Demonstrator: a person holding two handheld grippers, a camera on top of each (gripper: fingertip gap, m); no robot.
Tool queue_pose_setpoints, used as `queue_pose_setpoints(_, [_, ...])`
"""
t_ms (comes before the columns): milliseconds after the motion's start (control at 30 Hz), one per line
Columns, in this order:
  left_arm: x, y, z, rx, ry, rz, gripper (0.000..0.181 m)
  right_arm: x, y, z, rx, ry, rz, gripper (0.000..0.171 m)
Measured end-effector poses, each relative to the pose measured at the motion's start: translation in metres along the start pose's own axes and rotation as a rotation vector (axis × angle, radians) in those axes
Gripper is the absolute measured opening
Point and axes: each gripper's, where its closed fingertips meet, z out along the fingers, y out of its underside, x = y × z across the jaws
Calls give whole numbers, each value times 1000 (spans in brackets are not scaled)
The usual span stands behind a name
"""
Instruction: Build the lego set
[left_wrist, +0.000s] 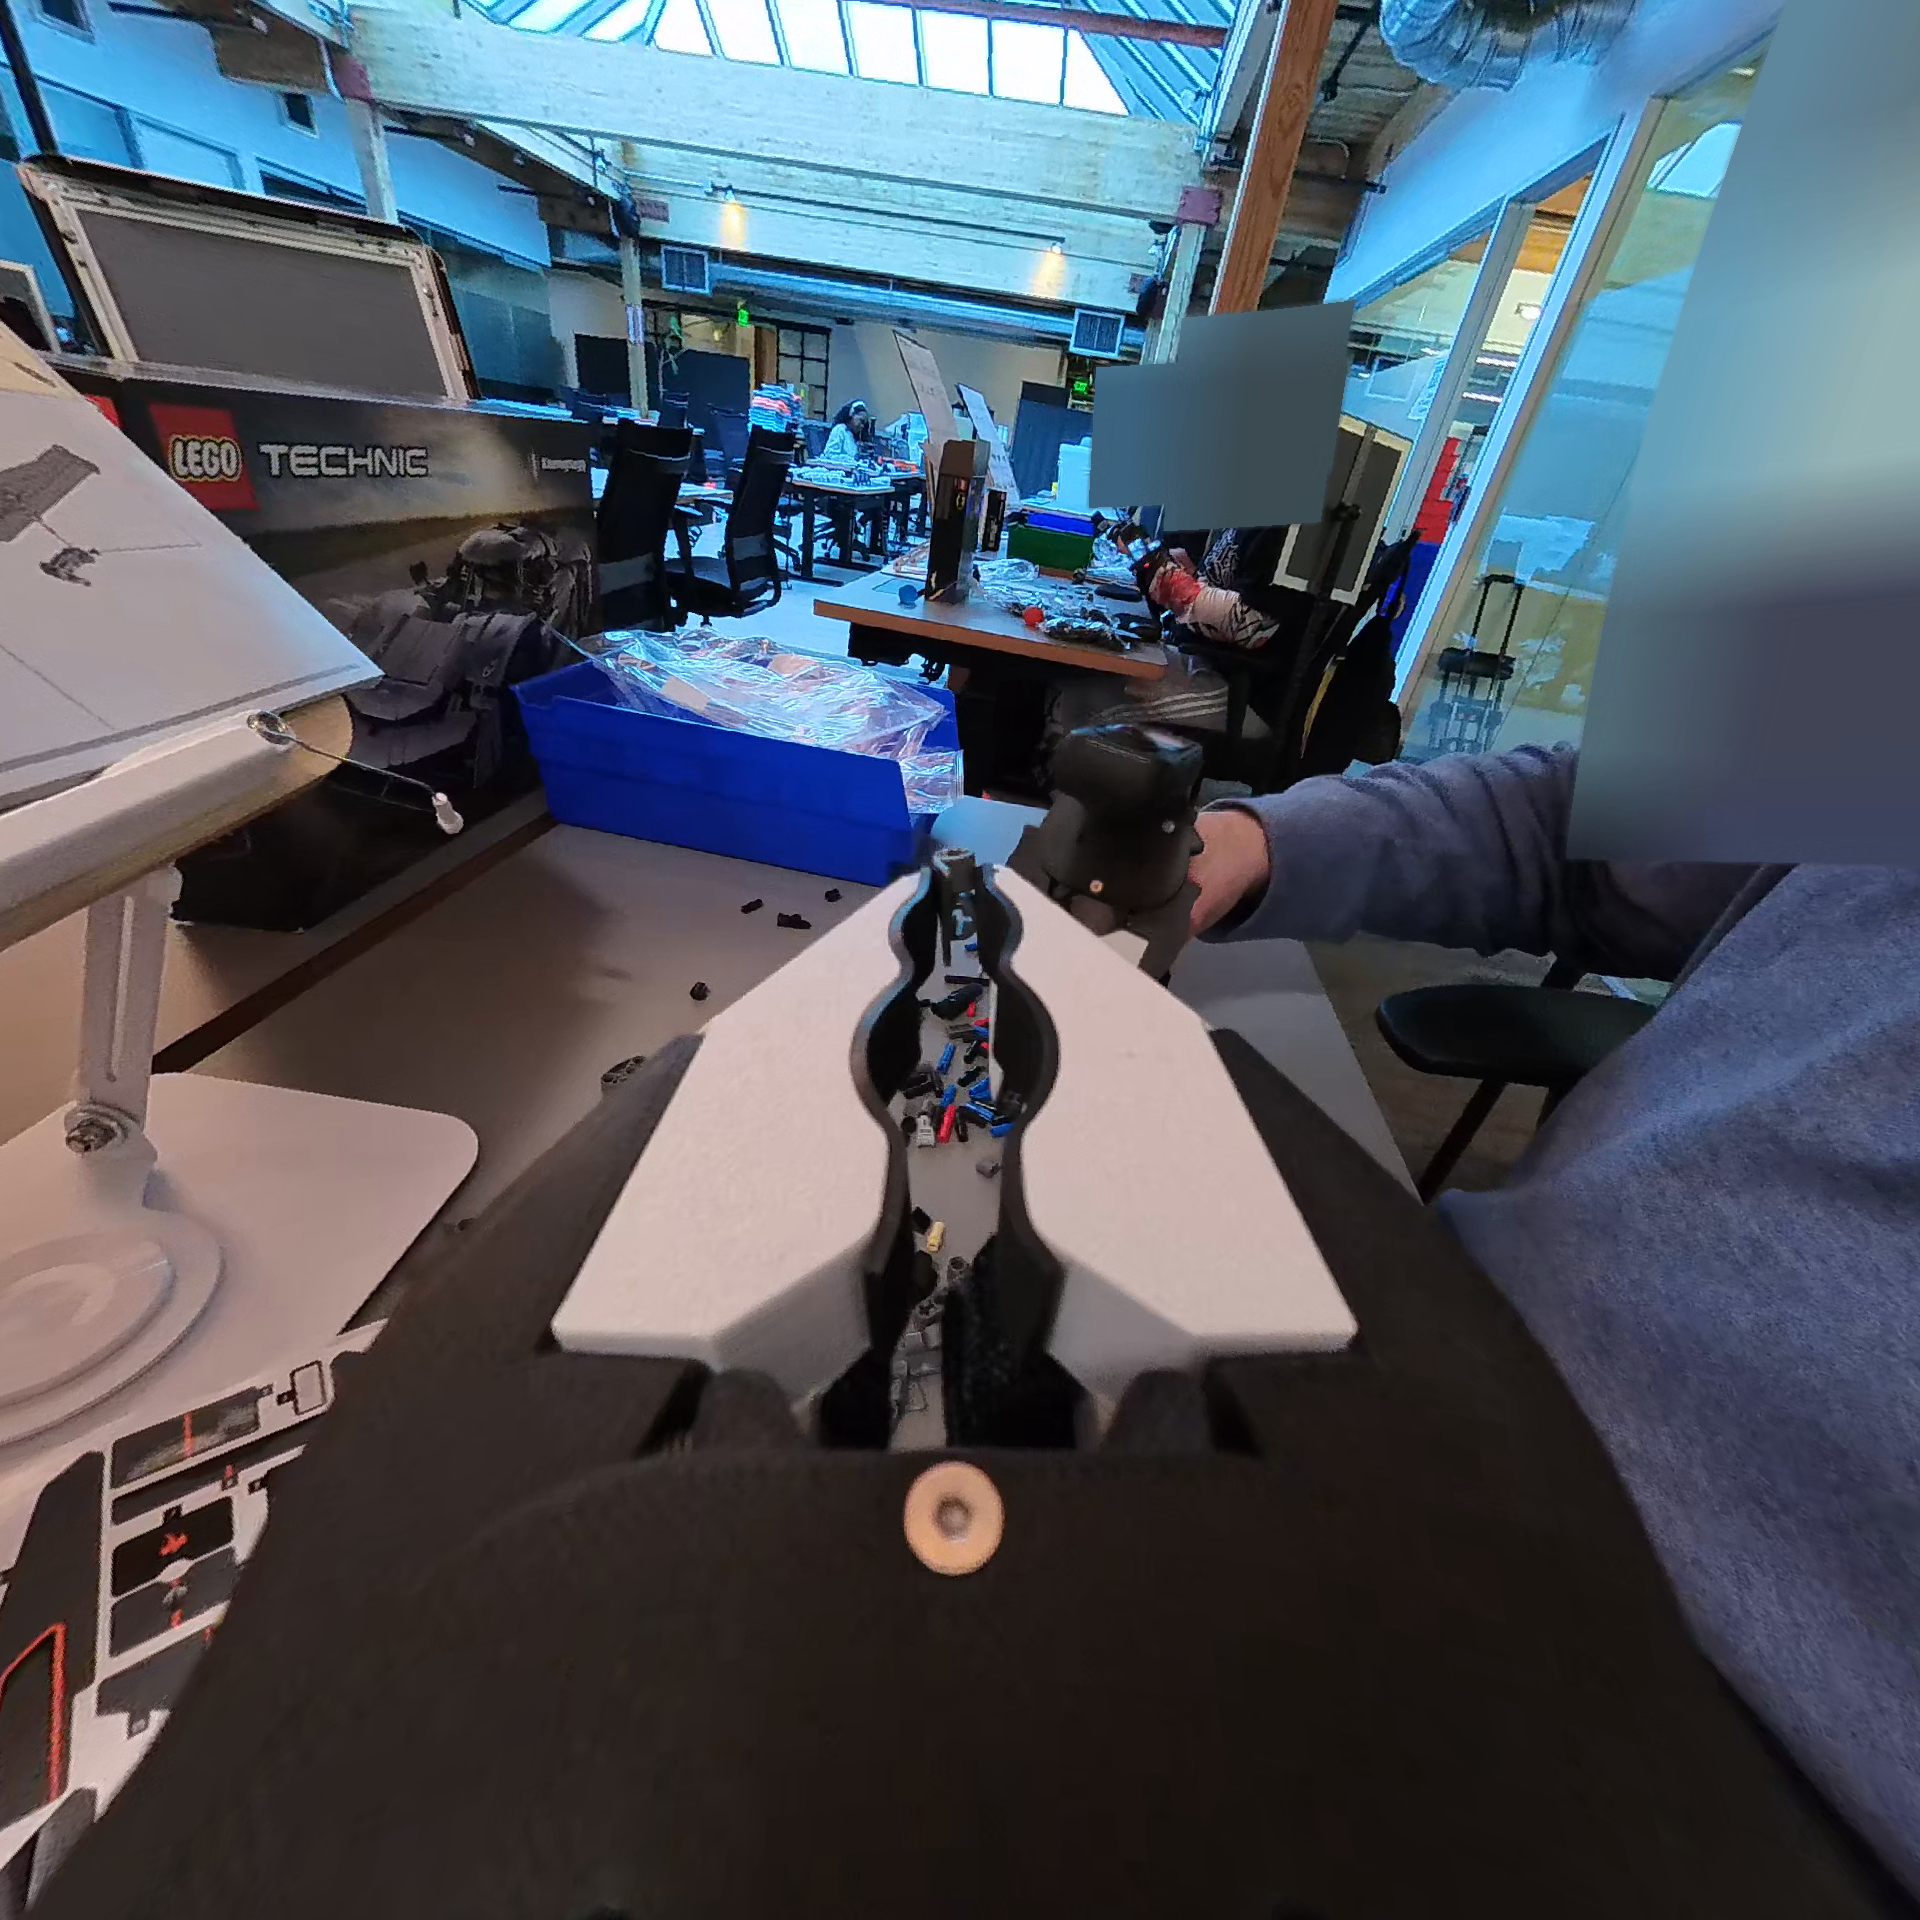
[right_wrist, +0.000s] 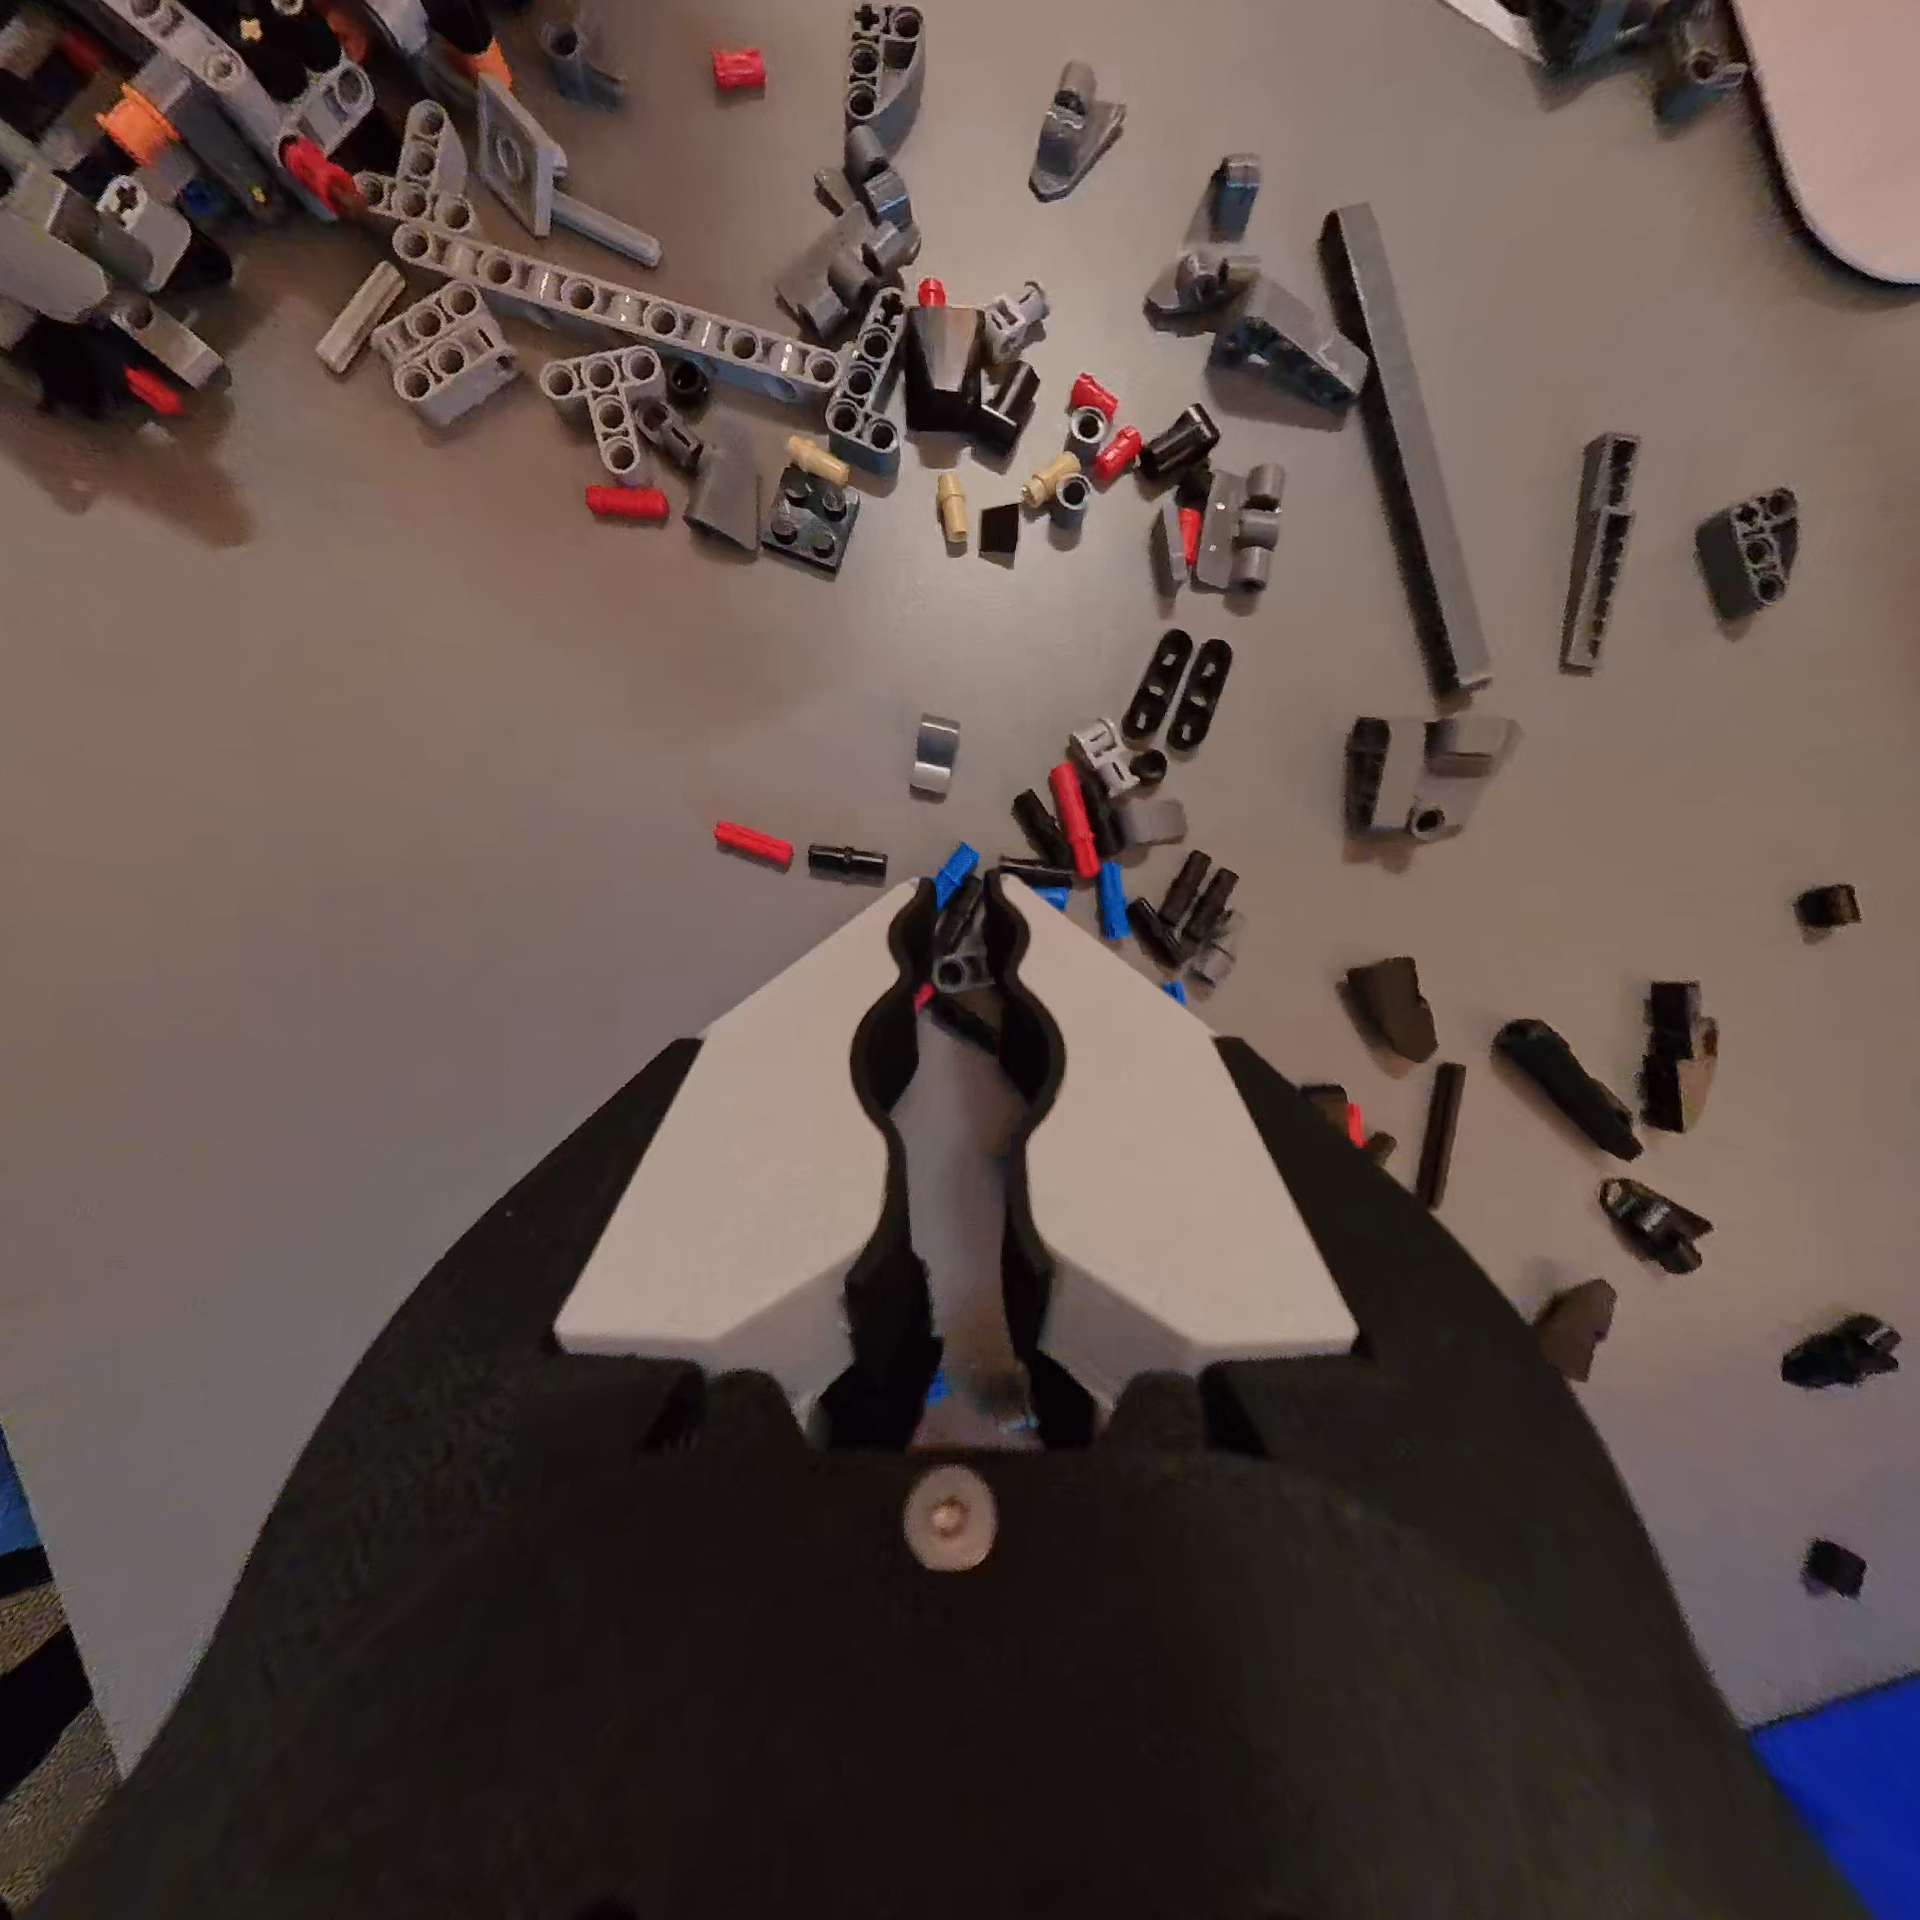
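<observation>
The right tool pinches a small dark pin at its very tips, just above the loose pieces on the counter; so shallow a grip could let it twist or drop among lookalikes. The left tool clamps a thin grey piece equally shallowly; pressing the two together off-line could flick either free.

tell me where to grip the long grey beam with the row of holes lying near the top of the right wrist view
Grip the long grey holed beam across its narrow width near the bare middle, coming straight down from above. It lies flat, and other grey pieces crowd both its ends.
</observation>
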Motion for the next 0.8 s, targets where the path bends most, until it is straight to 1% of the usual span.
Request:
queue_pose_setpoints(200, [2, 5, 4, -20, 14, -7, 4, 2, 0, 12, -32, 1, -4, 5])
queue_pose_setpoints(433, [4, 6, 6, -32, 17, -1, 4, 1, 1, 16, -73, -16, 23, 3])
queue_pose_setpoints(467, [4, 7, 6, -33, 19, -1, 4, 1, 1, 16, -77, -12, 22, 0])
queue_pose_setpoints(567, [5, 8, 7, -37, 24, -4, 4, 2, 1, 14, -56, -21, 58, 0])
queue_pose_setpoints(667, [6, 9, 8, -42, 30, -6, 4, 0, 3, 6, -30, -55, 102, 6])
queue_pose_setpoints(800, [7, 10, 11, -52, 38, -5, 4, -3, 8, -2, -39, -67, 18, 6])
